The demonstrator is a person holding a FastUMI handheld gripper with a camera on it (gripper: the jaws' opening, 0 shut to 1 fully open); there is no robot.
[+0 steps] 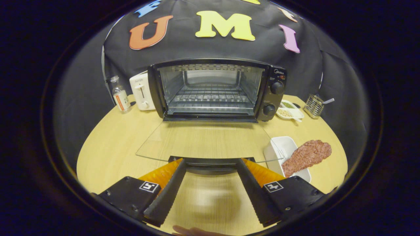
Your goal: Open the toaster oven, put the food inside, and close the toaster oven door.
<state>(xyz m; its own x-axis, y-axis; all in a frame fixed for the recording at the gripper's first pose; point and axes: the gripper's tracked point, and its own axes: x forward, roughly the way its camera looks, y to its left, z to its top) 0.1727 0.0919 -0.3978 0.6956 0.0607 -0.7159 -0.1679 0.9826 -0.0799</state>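
A round light-wood table [108, 144] stands before a black cloth wall [262, 52], its top evenly lit, with dim darkness around it

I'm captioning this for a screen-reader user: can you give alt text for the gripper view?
A toaster oven stands open on a wooden table, its glass door folded flat toward the open tool, whose fingers flank the door's handle. Right of the door, a white tray holds a slab of meat; a white toaster and a bottle stand to the oven's left.
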